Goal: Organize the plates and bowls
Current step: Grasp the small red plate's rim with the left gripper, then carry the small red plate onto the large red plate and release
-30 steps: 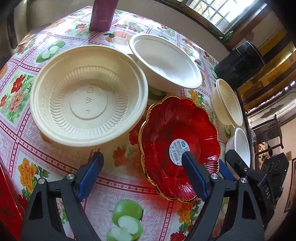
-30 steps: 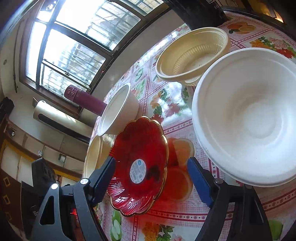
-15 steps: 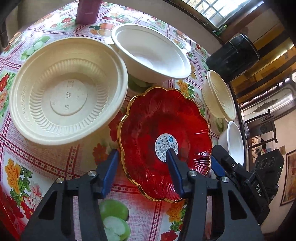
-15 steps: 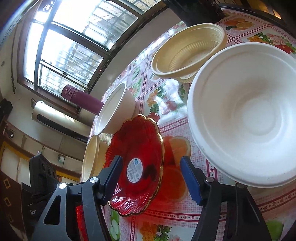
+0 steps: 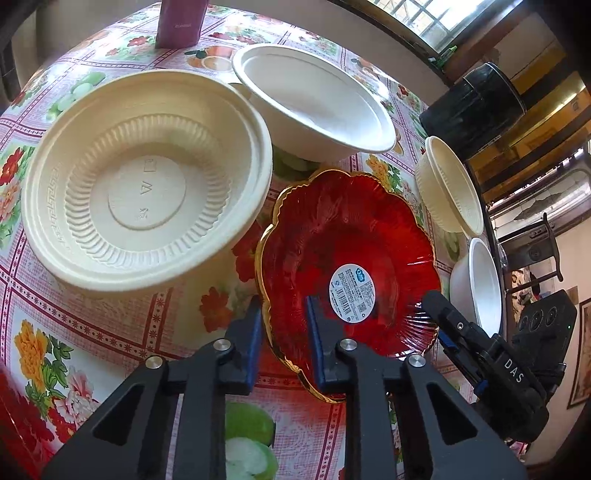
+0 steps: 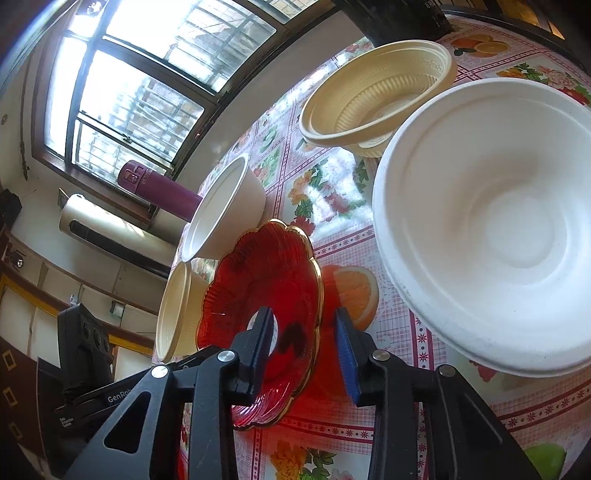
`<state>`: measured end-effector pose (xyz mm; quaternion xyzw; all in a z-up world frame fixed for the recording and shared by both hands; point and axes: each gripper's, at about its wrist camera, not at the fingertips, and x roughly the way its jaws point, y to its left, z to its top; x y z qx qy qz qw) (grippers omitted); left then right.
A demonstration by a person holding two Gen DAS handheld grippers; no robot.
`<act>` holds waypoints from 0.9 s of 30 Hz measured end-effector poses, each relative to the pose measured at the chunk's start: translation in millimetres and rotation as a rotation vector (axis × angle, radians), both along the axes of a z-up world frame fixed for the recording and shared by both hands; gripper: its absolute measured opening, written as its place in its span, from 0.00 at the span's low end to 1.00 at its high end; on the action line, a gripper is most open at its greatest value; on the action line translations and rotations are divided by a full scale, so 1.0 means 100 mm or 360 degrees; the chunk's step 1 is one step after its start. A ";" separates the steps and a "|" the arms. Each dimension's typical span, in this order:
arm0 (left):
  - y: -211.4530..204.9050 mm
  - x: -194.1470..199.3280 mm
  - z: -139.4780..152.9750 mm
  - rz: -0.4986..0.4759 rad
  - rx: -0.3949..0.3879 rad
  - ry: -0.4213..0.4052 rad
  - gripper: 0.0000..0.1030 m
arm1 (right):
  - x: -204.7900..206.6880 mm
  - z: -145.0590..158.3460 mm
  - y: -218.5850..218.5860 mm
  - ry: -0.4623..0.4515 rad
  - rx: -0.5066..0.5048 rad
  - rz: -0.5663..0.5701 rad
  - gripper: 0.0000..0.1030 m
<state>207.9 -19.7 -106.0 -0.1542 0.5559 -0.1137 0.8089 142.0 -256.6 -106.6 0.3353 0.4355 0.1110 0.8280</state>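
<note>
A red glass plate (image 5: 351, 236) with a gold scalloped rim and a white sticker lies on the flowered tablecloth. My left gripper (image 5: 284, 332) is closing on its near-left rim, with one pad against the outer edge and the other on the inner face. In the right wrist view the red plate (image 6: 266, 269) has its opposite rim between the closing jaws of my right gripper (image 6: 304, 339); the right pad still stands clear of the edge. A big cream ribbed bowl (image 5: 144, 184) and a white bowl (image 5: 314, 99) stand beside the plate.
Stacked cream bowls (image 5: 450, 184) and another white bowl (image 5: 480, 288) stand near the table's right edge; the latter (image 6: 480, 221) looms close to my right gripper. A purple flask (image 5: 181, 18) and a black cylinder (image 5: 472, 107) stand at the back.
Both pairs of jaws have narrowed from wide open until they bracket the red plate's rim. The left gripper shifted slightly; the right one stayed put.
</note>
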 end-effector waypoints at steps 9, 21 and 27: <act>-0.01 -0.02 -0.02 -0.0013 0.0043 -0.0021 0.09 | 0.00 0.00 0.04 0.0003 -0.0114 0.0007 0.08; -0.10 -0.15 0.08 -0.0037 0.0064 -0.0053 0.09 | -0.14 0.11 0.03 -0.0009 -0.0151 -0.0035 0.08; -0.08 -0.41 0.28 -0.0056 0.0108 -0.0155 0.10 | -0.47 0.26 0.11 -0.0111 -0.0188 -0.0049 0.09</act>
